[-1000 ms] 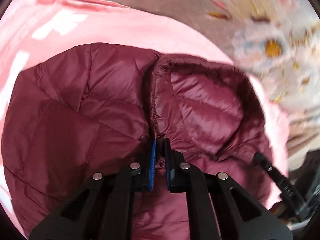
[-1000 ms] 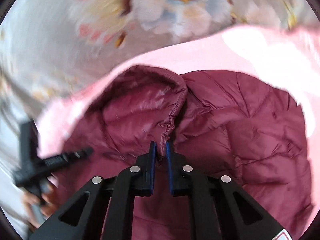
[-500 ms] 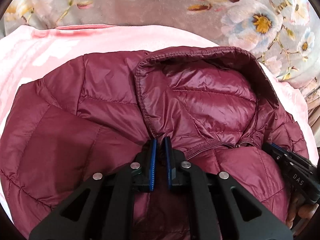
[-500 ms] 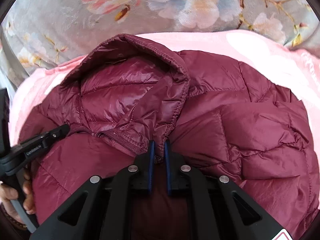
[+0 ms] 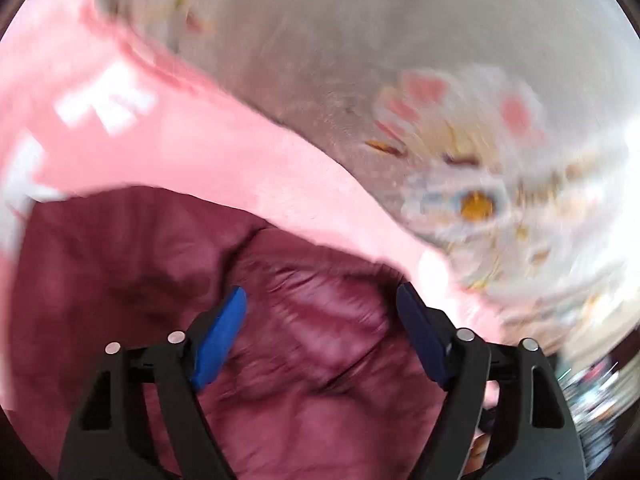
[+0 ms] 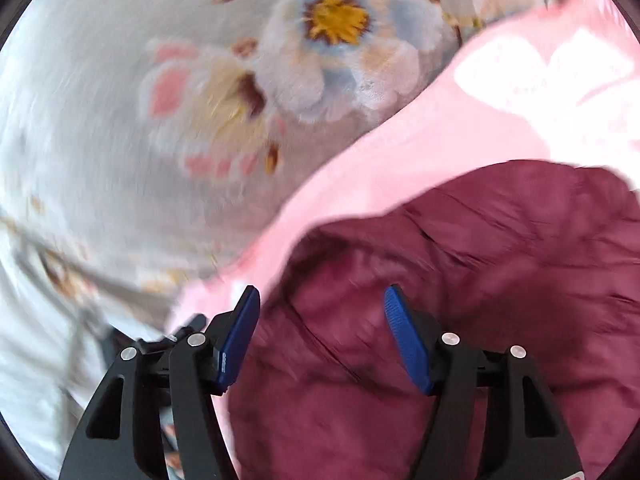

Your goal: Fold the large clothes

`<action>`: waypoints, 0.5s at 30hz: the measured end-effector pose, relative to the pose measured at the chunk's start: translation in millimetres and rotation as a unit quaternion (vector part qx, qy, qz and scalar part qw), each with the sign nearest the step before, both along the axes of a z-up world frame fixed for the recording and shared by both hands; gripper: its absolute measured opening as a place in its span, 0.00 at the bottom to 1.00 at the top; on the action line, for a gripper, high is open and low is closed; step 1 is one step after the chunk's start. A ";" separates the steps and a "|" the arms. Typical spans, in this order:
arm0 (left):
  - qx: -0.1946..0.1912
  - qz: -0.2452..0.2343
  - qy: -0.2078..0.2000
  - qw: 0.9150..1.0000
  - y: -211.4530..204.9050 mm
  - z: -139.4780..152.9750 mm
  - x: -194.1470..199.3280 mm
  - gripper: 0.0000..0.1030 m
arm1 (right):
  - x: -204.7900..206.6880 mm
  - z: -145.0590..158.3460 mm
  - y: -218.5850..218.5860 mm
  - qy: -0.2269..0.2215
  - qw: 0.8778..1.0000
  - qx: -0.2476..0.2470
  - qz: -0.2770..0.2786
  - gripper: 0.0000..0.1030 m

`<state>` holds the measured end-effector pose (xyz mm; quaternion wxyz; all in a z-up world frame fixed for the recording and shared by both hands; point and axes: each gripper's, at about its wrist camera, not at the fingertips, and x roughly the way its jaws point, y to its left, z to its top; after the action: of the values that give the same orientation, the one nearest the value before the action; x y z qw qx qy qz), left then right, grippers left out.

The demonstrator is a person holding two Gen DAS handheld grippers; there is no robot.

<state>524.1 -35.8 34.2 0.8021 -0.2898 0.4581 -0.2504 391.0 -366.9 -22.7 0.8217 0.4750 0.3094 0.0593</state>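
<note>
Now both tongs have just been opening, and the left tongs [image 5: 320, 300] and the right tongs [image 6: 320, 300] stand spread wide with nothing pinched. The dark red puffy jacket [image 5: 120, 280] lies on the pink blanket [image 5: 200, 148], right under both tongs. Beyond the pink blanket is flowery cloth [image 6: 320, 40].

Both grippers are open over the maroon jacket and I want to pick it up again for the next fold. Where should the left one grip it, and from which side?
Probably the ridged hood edge of the jacket, where the fabric bunches into a raised fold. The left gripper has just opened and holds nothing; come down from above with the fingers astride that ridge. Blur hides the seam's exact line.
</note>
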 end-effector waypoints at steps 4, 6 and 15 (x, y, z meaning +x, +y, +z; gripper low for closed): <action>-0.049 0.035 0.114 0.992 -7.7 -36.3 38.7 0.69 | 27.2 -35.7 -17.4 0.033 0.988 0.143 -0.044 0.63; -0.026 0.038 0.127 0.991 -12.1 -43.2 42.7 0.49 | 32.8 -55.9 -26.4 0.061 0.976 0.200 -0.066 0.58; 0.203 -0.051 0.034 0.977 -38.5 -56.1 31.1 0.12 | 54.3 -39.7 5.5 0.136 0.977 -0.161 0.029 0.03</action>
<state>555.2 -74.3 -21.9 0.8142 -0.1054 0.5409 -0.1826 445.3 -361.4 -62.3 0.8355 0.3312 0.4372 -0.0322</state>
